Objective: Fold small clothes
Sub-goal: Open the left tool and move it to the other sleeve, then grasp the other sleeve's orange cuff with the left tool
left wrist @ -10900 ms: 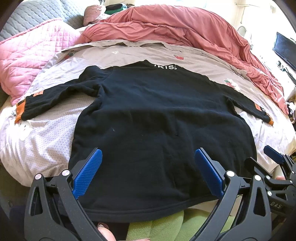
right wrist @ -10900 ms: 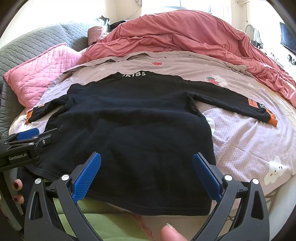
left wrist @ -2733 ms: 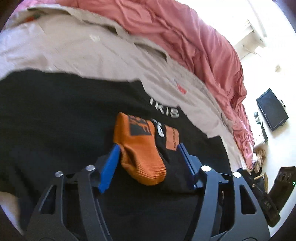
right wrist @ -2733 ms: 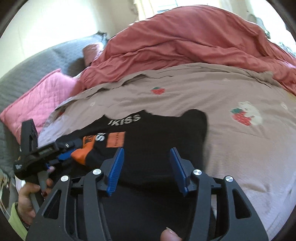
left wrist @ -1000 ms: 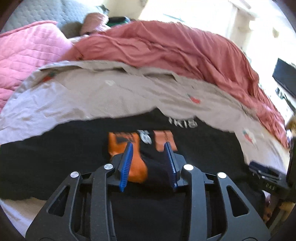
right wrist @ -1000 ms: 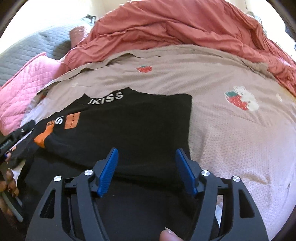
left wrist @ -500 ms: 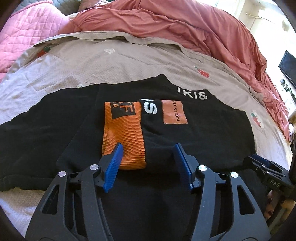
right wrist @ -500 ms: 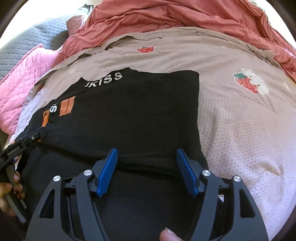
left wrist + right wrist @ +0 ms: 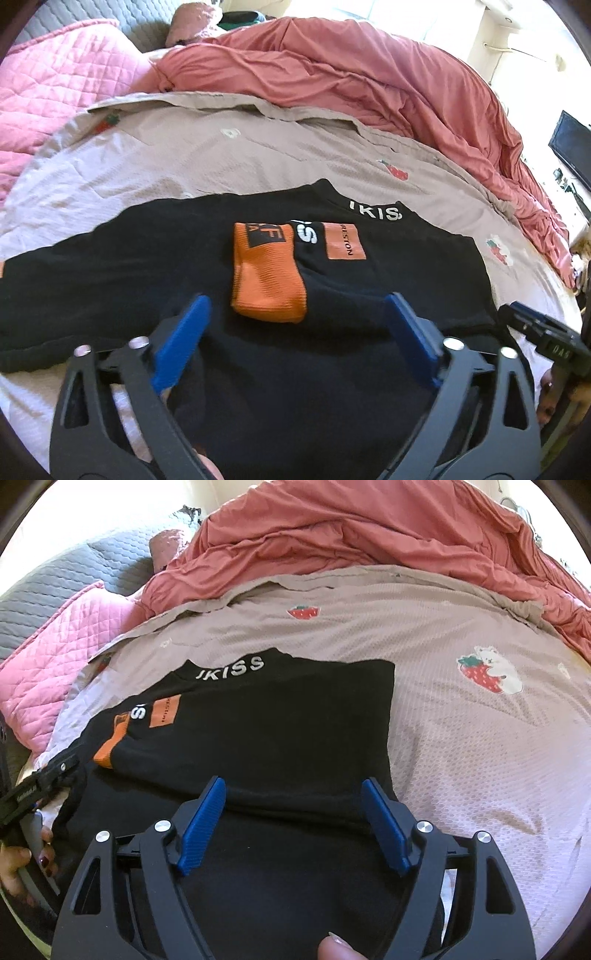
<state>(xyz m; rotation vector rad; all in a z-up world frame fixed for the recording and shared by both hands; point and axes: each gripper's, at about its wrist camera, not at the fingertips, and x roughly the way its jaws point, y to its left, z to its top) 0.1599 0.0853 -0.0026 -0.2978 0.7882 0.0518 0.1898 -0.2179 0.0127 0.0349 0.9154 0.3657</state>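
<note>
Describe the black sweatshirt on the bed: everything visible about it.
The black sweatshirt is a thick, soft-looking knit lying flat on the strawberry-print bedspread. White lettering marks its collar. One sleeve is folded across the body, so its ribbed orange cuff lies on top beside an orange patch; that side forms a straight folded edge. The other sleeve lies stretched out sideways. Both hand-held grippers, left and right, stand open over it, holding nothing.
</note>
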